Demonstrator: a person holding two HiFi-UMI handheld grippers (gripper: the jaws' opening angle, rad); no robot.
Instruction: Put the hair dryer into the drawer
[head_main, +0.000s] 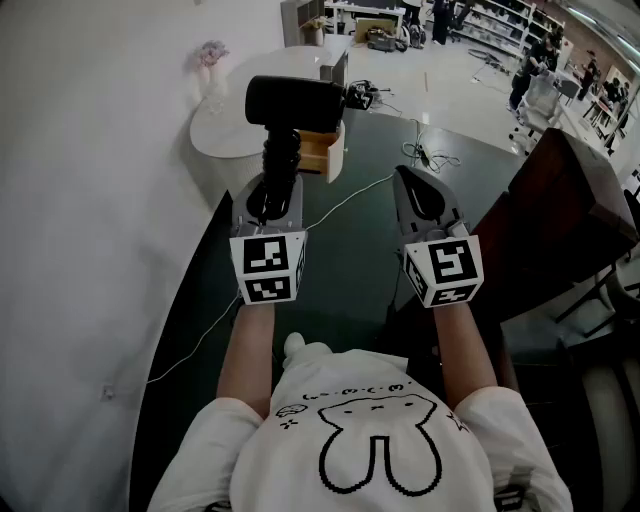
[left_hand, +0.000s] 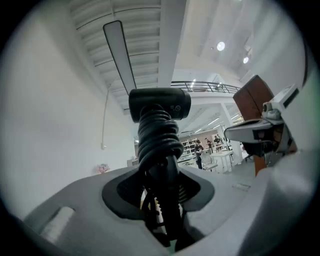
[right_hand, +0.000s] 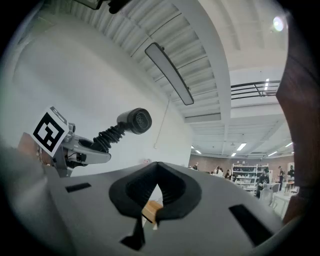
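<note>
Clamping its cord-wrapped handle, the left gripper (head_main: 268, 200) holds the hair dryer (head_main: 296, 103) upright near the open drawer (head_main: 318, 152); the right gripper (head_main: 415, 190) has its jaws closed, empty. Top-heavy, the dryer may pivot on the springy cord and strike the drawer's front.

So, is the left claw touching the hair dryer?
Touching. The left gripper view shows the left claw closed on the cord-wrapped handle of the hair dryer.

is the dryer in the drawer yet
Out. The left gripper holds the dryer upright by its handle, outside the drawer.
</note>
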